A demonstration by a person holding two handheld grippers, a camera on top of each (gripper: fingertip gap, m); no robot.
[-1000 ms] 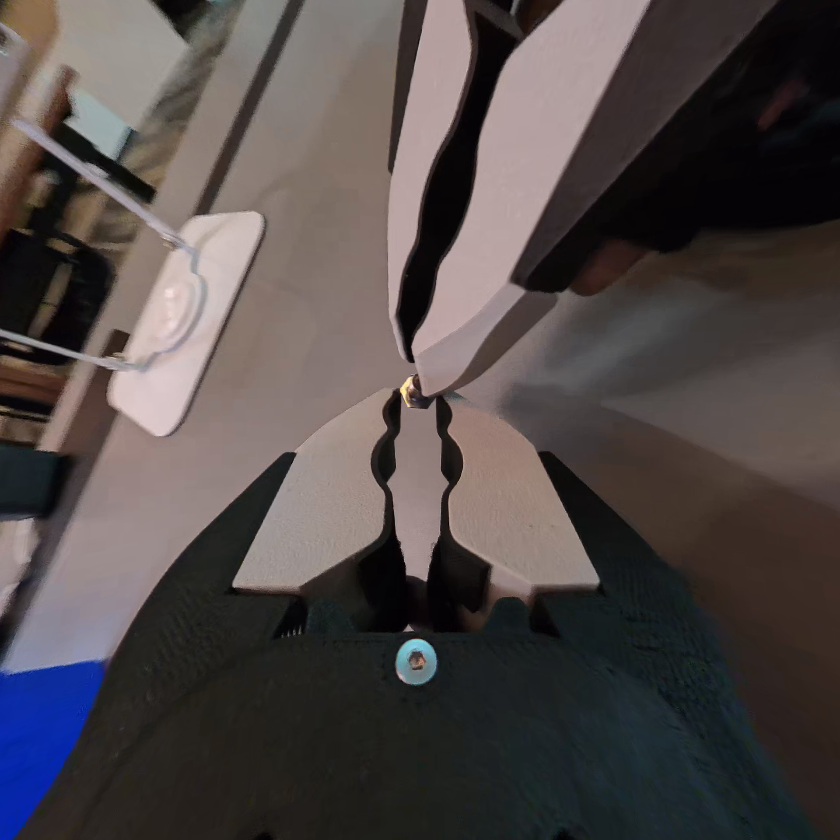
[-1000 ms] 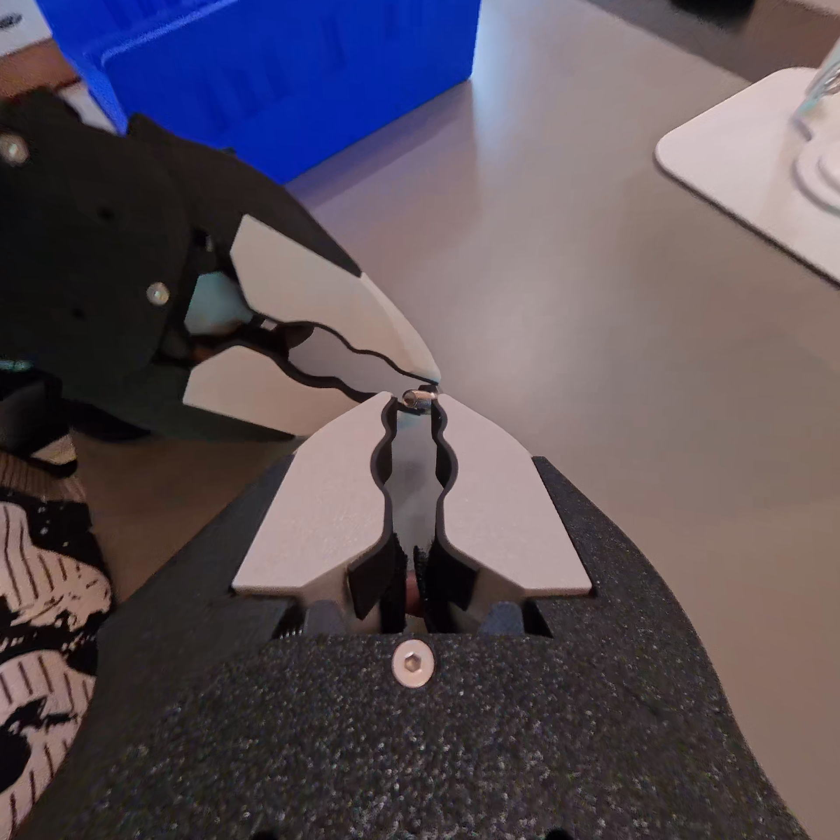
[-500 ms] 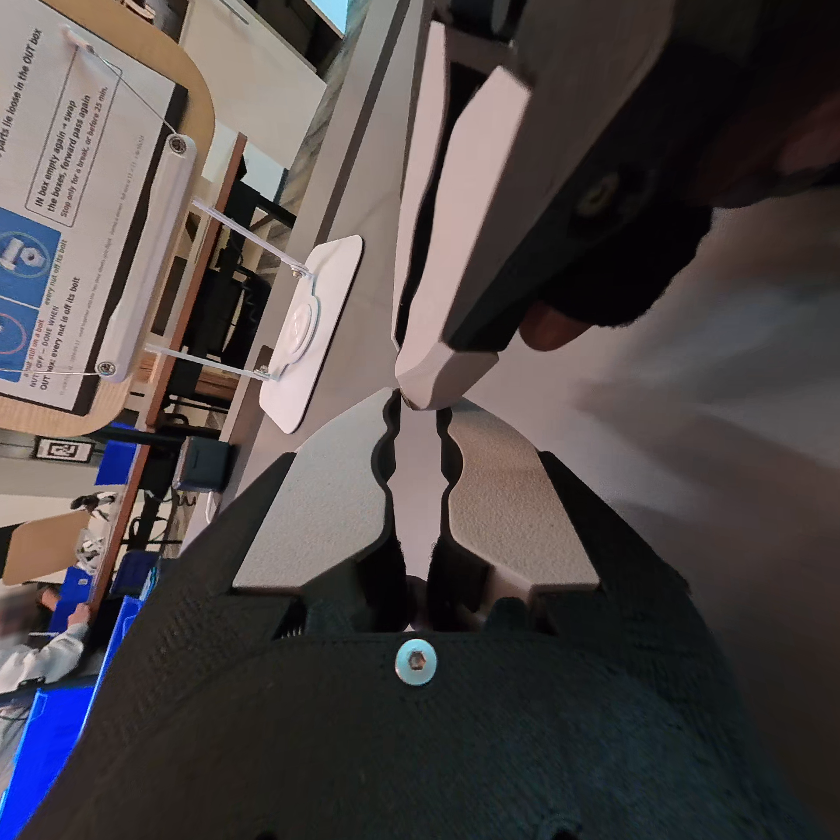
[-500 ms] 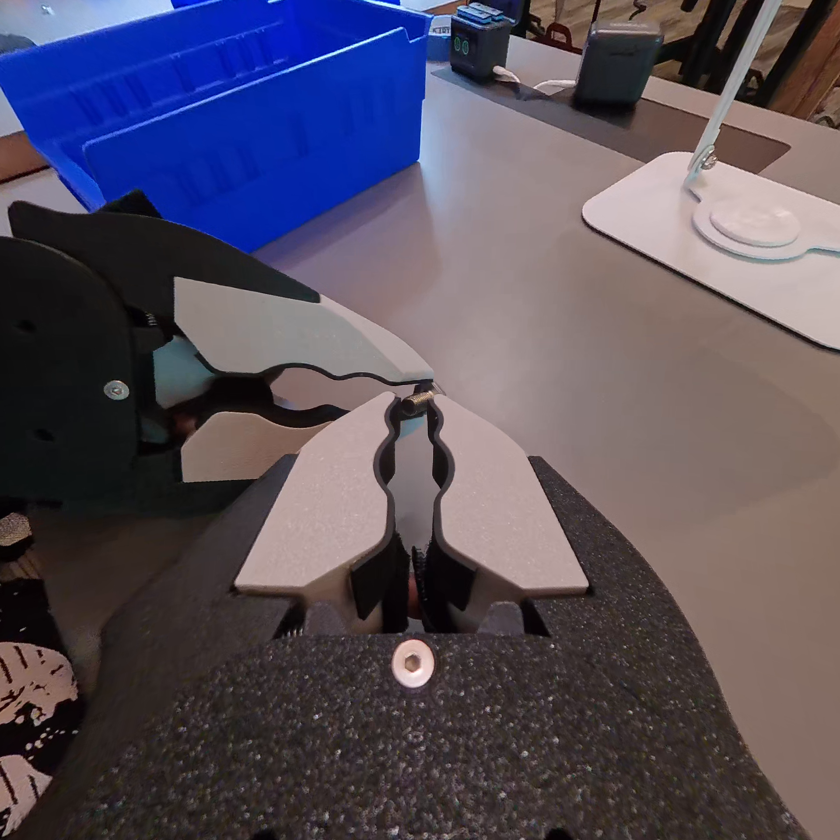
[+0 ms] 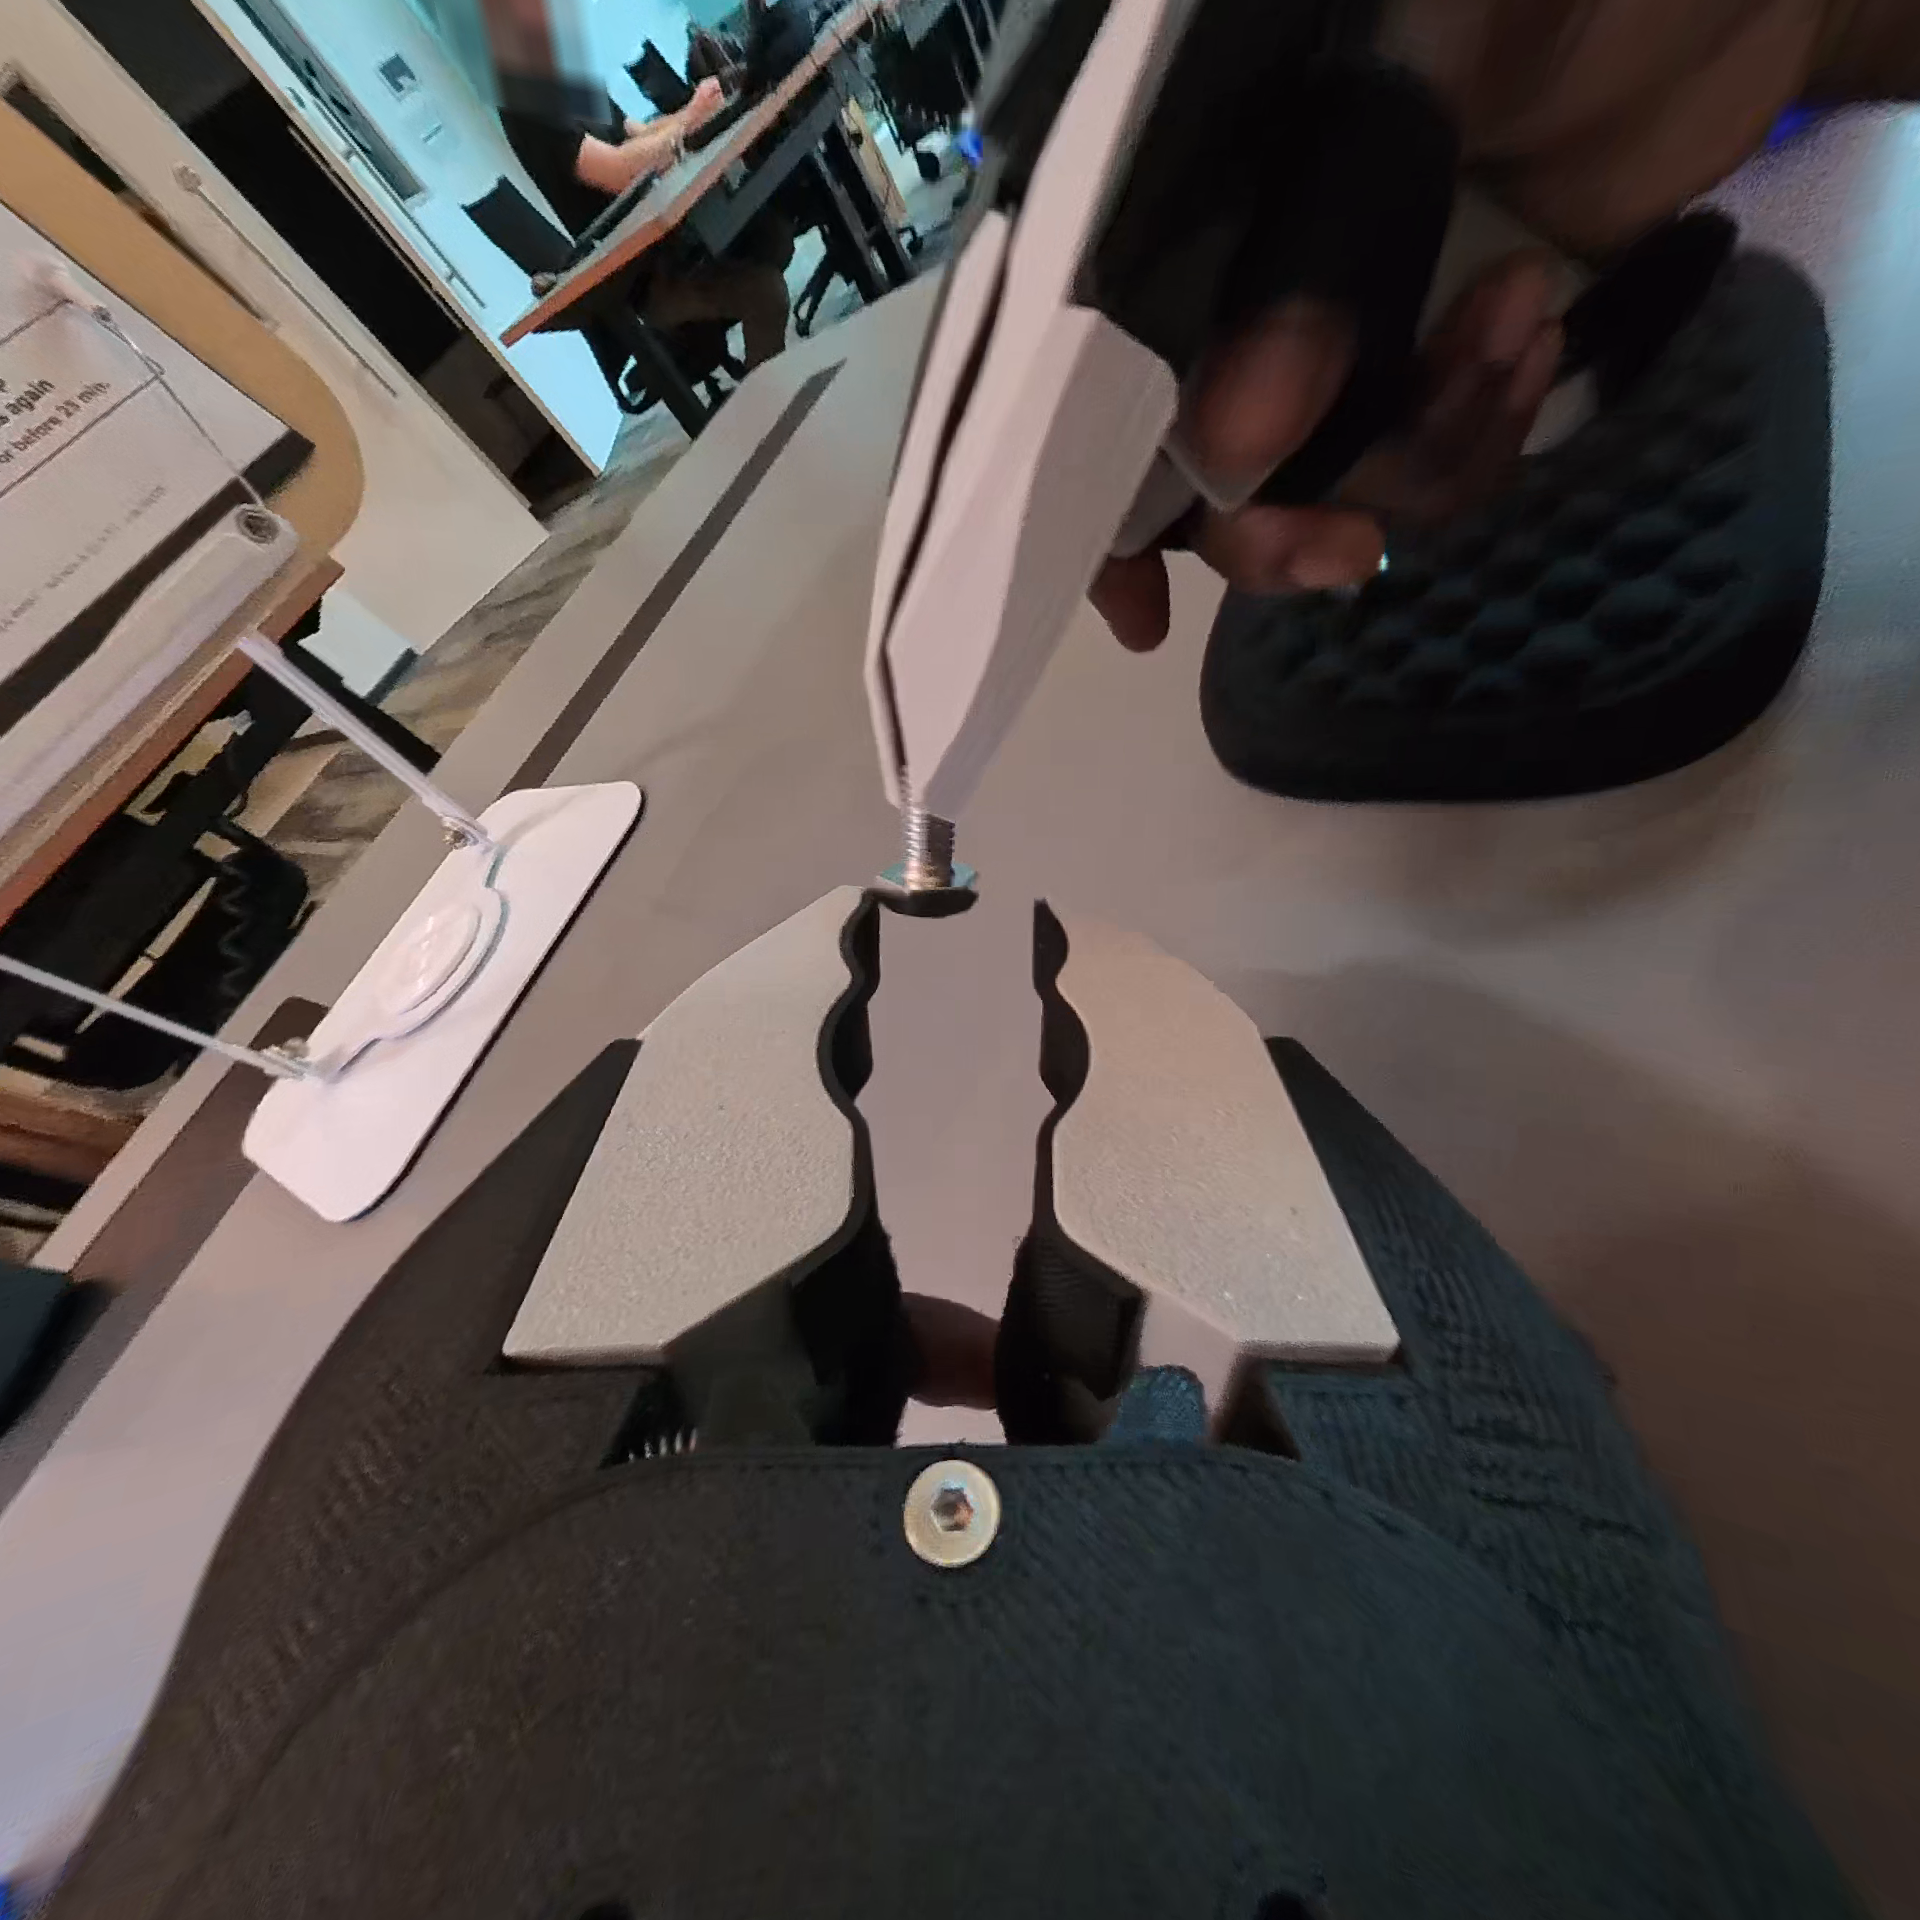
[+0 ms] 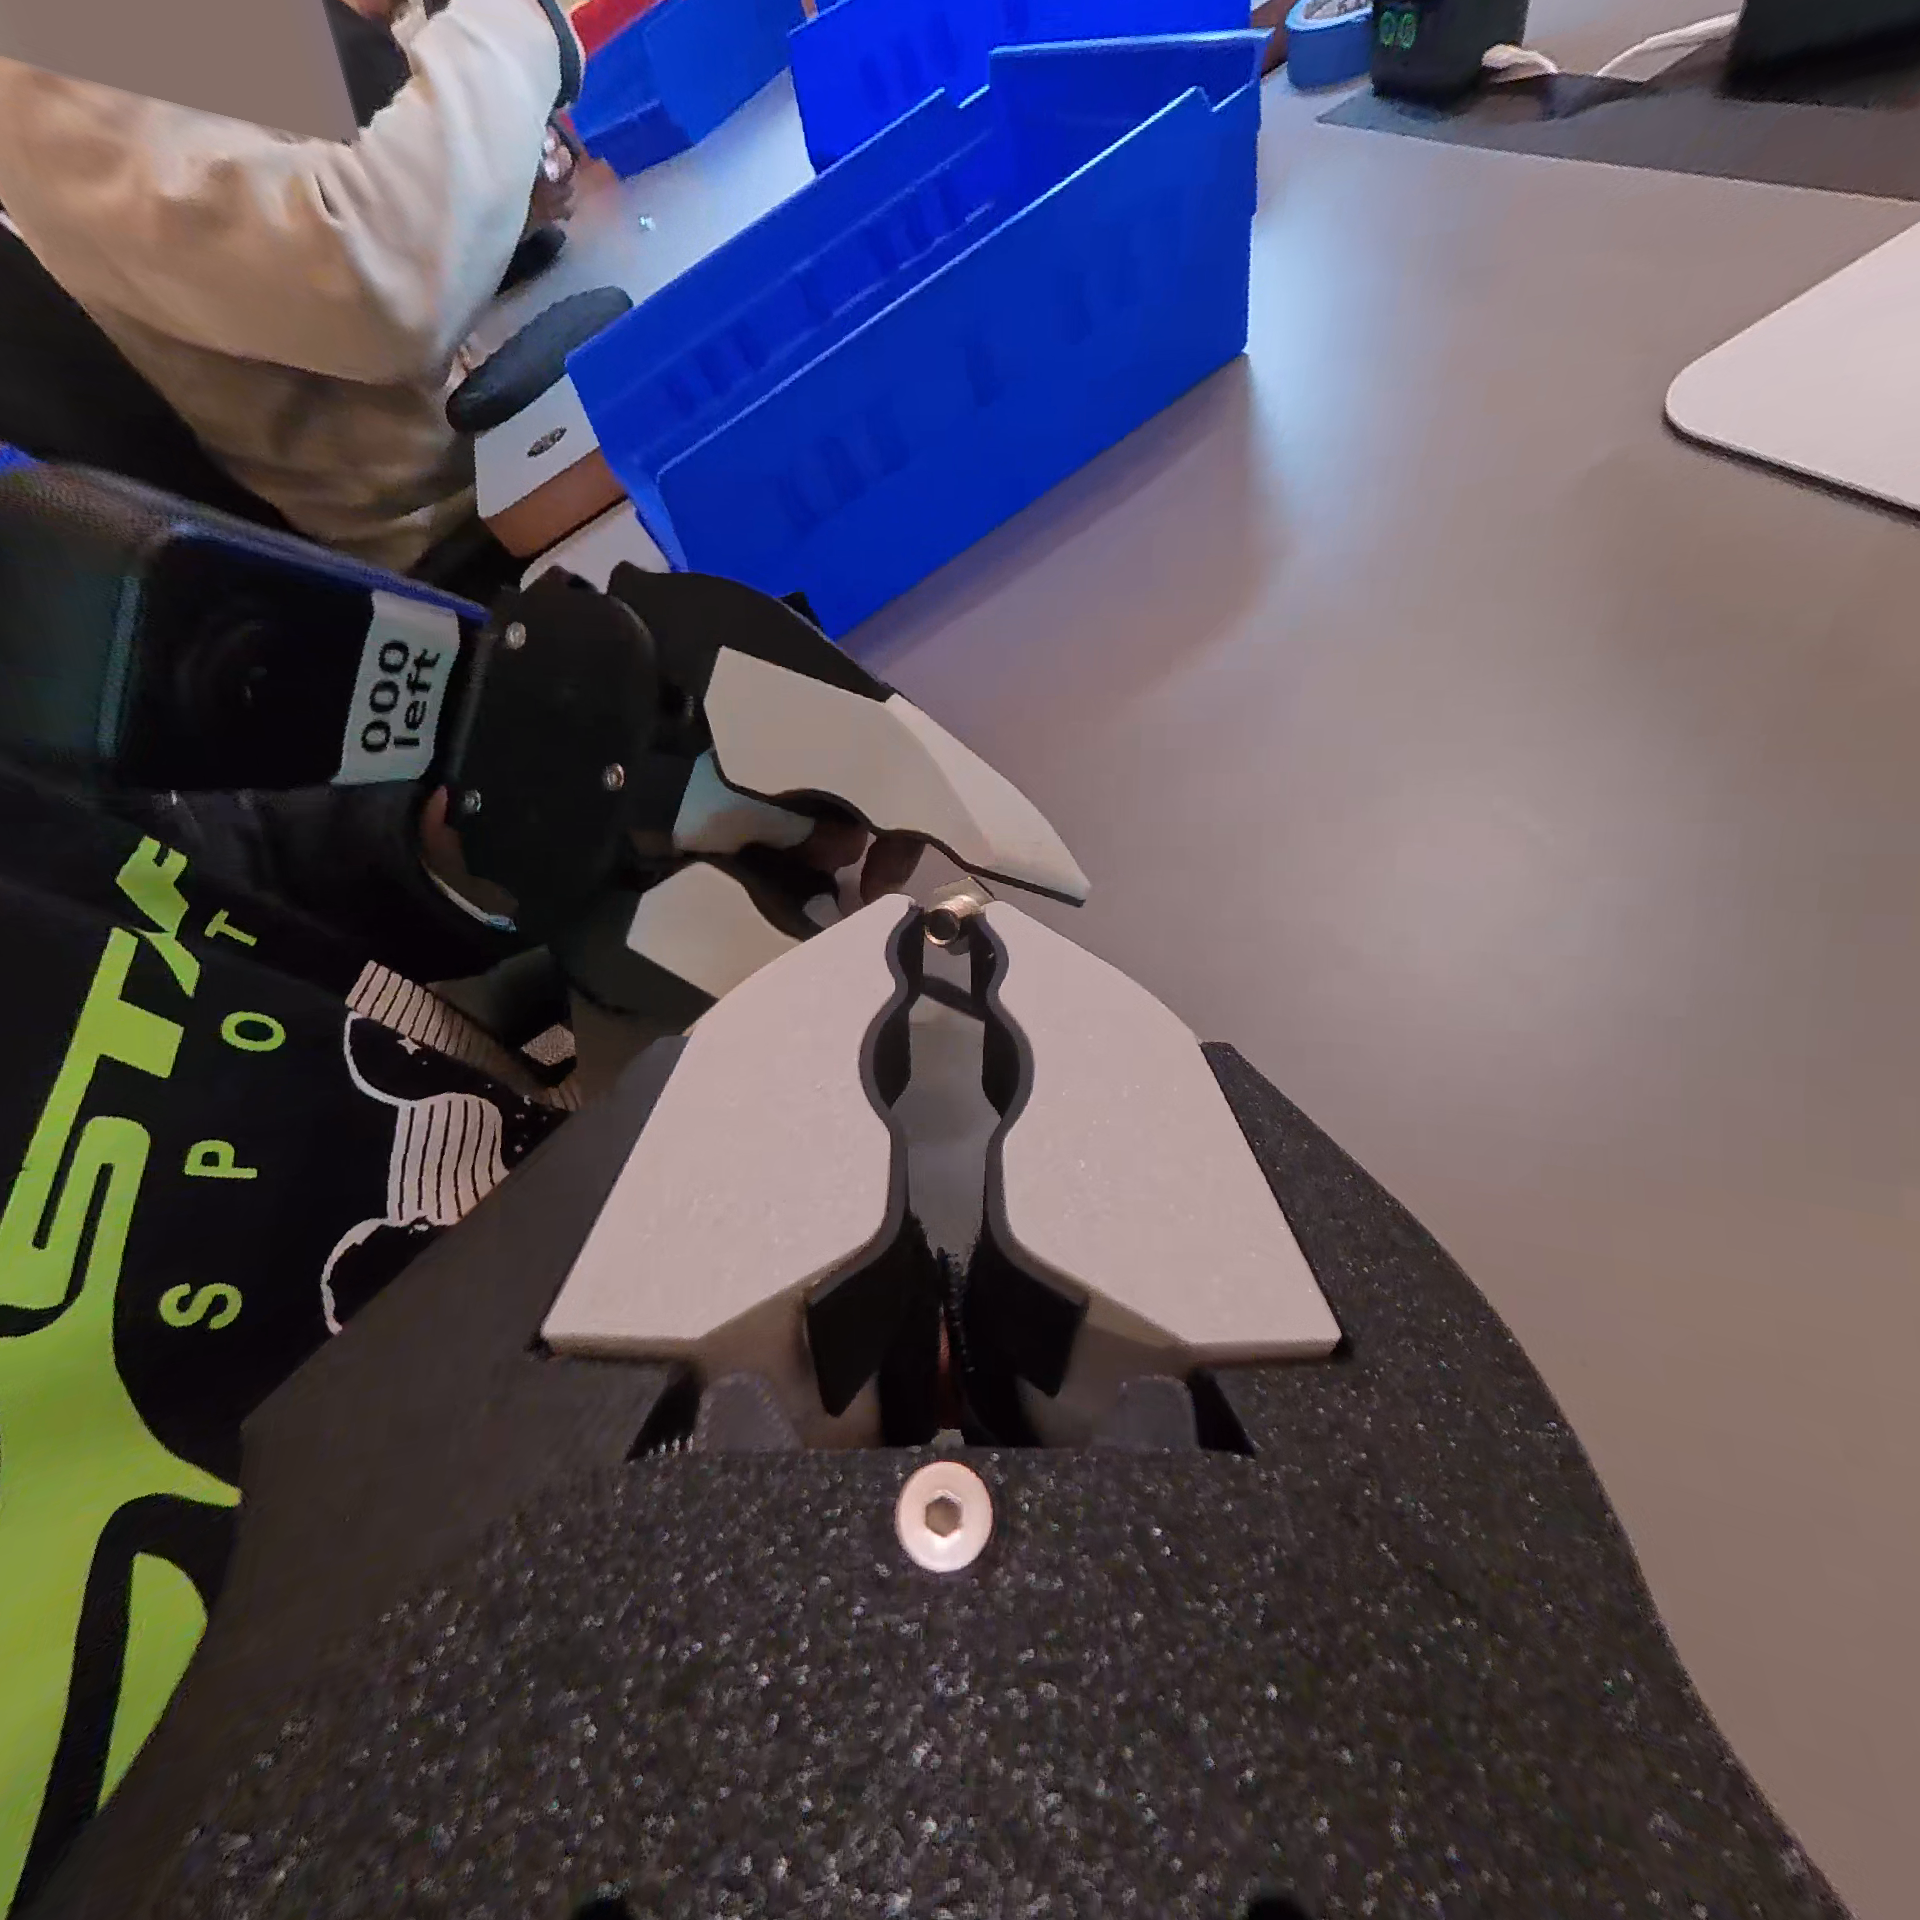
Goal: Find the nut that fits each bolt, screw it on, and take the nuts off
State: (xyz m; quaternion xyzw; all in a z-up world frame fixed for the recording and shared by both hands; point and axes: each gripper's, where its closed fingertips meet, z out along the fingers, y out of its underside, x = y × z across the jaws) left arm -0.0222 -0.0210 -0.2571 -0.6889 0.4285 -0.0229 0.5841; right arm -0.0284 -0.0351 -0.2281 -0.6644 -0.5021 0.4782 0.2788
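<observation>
**Bolt pinched in the right claw, nut at the open left claw's tip**

Grey desk [image 5: 727, 623] fills both wrist views, and I am working just above it. Closest to my left camera, the left claw [image 5: 951, 909] stands moderately wide, with a clear gap between its fingertips and nothing clamped. The nut [image 5: 925, 891], a thin hex piece, sits right at the mouth of that gap. It touches the tip of the finger on the left of the picture and stands apart from the other one. It is threaded onto the bolt [image 5: 916, 836], whose thread rises straight up from the nut.

The right claw [image 5: 909, 792] comes down from above and its tips are closed narrow on the upper part of the bolt. From my right camera the same grip shows head-on: the tips nearly meet around the round end of the bolt, and the left claw reaches in from the left with one finger just over it.

Farther off, a white stand base [image 5: 447, 966] lies flat on the desk to the left and a black mesh pad [image 5: 1538, 582] to the right. Beyond the claws in the right view stand blue bins [image 6: 935, 343], with a person's beige sleeve [image 6: 260, 260] past them.
</observation>
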